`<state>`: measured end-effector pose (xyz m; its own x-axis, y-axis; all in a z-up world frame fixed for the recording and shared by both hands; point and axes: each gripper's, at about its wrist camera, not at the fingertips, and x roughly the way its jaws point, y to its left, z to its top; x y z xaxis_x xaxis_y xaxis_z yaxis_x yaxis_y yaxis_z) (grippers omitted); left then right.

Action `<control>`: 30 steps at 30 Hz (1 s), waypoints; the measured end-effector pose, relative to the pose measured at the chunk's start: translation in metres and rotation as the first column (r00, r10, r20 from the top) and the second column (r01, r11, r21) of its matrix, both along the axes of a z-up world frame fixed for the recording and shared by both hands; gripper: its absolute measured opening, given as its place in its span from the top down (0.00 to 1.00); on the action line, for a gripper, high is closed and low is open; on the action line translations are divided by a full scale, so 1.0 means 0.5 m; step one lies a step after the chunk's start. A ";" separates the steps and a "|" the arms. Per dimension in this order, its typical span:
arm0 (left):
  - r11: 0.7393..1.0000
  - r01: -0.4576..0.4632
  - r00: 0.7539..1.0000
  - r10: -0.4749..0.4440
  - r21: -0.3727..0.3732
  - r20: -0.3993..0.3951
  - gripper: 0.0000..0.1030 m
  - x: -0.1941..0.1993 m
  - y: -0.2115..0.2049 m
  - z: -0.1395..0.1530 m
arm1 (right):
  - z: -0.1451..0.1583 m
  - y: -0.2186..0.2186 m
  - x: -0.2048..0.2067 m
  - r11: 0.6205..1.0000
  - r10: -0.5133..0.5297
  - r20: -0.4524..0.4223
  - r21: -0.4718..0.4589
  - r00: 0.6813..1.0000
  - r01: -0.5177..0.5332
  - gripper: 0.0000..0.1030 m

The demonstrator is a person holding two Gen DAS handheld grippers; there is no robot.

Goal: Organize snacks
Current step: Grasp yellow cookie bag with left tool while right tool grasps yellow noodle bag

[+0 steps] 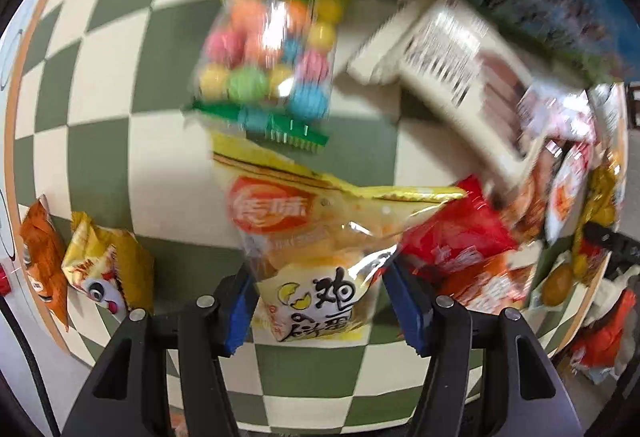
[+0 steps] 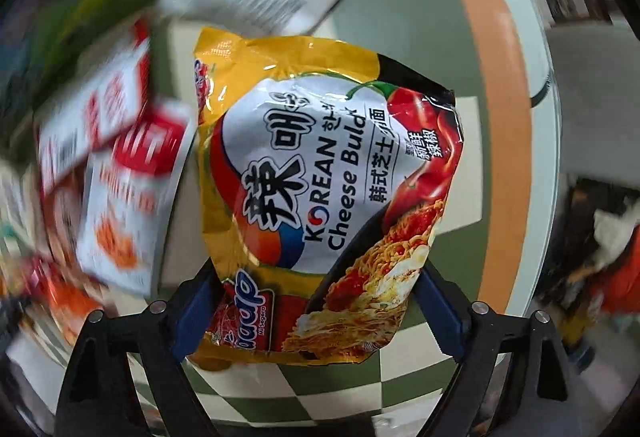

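Left fingers (image 1: pixel 404 301) part-closed, pinching crinkly yellow egg-biscuit packet (image 1: pixel 316 277) at six o'clock. Right gripper (image 2: pixel 320 313) wide, flanking glossy yellow noodle pouch (image 2: pixel 320 197), grip uncertain. Both light, slippery, crushable; best taken by sealed edge. Checked tablecloth (image 1: pixel 320 369) beneath.

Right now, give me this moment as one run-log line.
left gripper: shut on yellow egg-biscuit bag | right gripper: around yellow Korean cheese noodle packet, grip unclear | surface: green-cream checkered table
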<state>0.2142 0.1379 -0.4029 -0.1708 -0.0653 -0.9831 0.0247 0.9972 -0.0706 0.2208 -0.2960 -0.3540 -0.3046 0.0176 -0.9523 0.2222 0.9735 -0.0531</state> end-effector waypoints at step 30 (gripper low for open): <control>0.966 -0.090 0.960 0.149 -0.243 0.238 0.66 -0.064 0.102 0.457 | 0.217 -0.017 -0.028 0.963 0.015 0.289 0.254 0.957 -0.092 0.14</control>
<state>0.1824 0.1891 -0.1744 0.1035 -0.2972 -0.9492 -0.0473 0.9518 -0.3032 0.2067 -0.3042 -0.2455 -0.0315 0.2688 -0.9627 0.1377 0.9551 0.2622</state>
